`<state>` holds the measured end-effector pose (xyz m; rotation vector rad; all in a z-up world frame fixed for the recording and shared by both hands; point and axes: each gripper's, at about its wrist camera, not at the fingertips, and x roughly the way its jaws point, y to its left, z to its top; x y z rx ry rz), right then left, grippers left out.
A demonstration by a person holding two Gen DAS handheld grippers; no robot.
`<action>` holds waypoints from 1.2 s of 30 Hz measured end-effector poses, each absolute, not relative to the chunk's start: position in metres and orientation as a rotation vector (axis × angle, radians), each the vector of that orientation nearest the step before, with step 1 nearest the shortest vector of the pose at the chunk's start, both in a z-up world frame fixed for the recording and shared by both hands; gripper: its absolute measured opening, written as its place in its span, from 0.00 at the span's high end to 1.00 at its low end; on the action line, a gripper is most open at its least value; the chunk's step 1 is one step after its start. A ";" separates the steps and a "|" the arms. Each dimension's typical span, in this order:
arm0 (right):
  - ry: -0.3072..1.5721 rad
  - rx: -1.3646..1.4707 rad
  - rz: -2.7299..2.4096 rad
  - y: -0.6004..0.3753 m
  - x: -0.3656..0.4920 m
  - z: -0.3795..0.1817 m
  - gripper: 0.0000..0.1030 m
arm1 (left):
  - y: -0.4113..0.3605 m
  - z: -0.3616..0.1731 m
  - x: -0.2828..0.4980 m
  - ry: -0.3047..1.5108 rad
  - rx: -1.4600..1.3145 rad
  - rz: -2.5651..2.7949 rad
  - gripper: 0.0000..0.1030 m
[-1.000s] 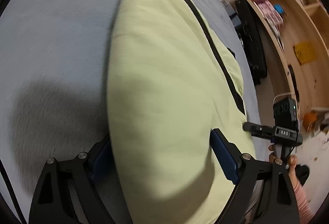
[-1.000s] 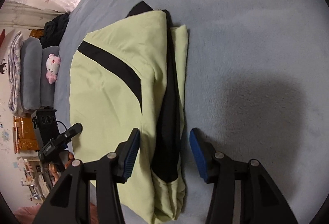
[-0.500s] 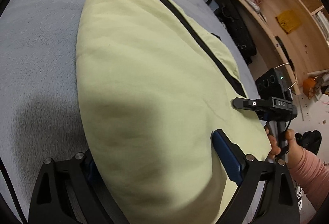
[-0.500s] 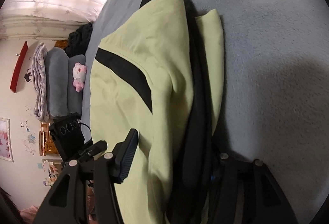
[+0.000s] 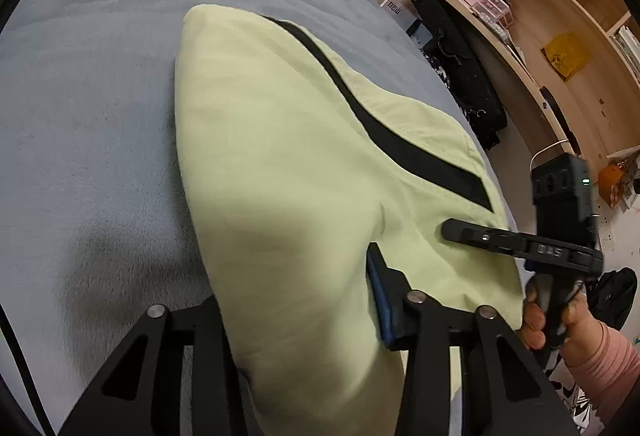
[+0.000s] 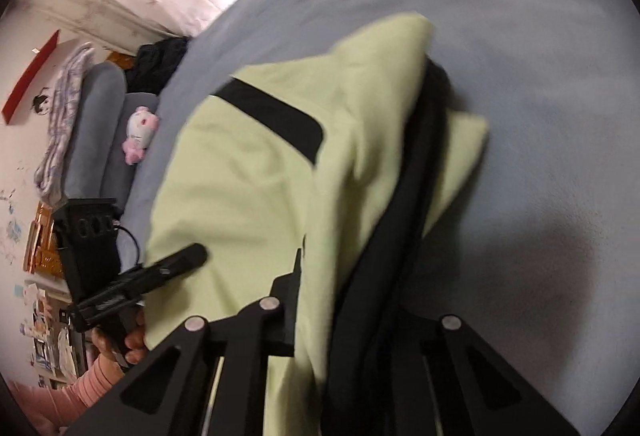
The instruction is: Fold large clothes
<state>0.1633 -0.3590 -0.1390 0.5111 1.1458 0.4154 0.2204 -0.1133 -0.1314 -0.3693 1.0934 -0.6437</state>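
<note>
A pale green garment (image 5: pixel 280 156) with a black stripe (image 5: pixel 384 132) lies folded on a grey-blue bed (image 5: pixel 80 116). My left gripper (image 5: pixel 296 288) is closing on its near edge. The fabric fills the gap and the blue pad (image 5: pixel 378 300) presses into it. The left finger is hidden under cloth. In the right wrist view the same garment (image 6: pixel 248 176) shows a black inner layer (image 6: pixel 404 220). My right gripper (image 6: pixel 348 276) is closing and pinches that lifted edge. Each hand-held gripper also shows in the other's view, the right gripper (image 5: pixel 520 248) and the left gripper (image 6: pixel 152 276).
Wooden shelves (image 5: pixel 560 16) and a black bag (image 5: pixel 460 68) stand beside the bed, with a black power box (image 5: pixel 560 192) near the hand. At the bed's other side sit a pink plush toy (image 6: pixel 140 132), folded blankets (image 6: pixel 96 124) and dark clothes (image 6: pixel 160 60).
Both grippers went from wide open around the garment's near edge to closed on it. The edge has lifted off the bed, and both views have tilted and shifted.
</note>
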 end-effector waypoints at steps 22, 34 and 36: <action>1.009 0.373 0.592 -0.228 0.105 -0.028 0.90 | 0.014 -0.043 0.141 0.974 -0.498 -0.561 0.69; 0.897 0.360 0.777 -0.083 0.168 0.009 0.90 | 0.168 0.025 0.178 0.868 -0.428 -0.365 0.69; 0.880 0.374 0.795 -0.057 0.195 0.012 0.90 | 0.187 0.035 0.198 0.855 -0.387 -0.344 0.69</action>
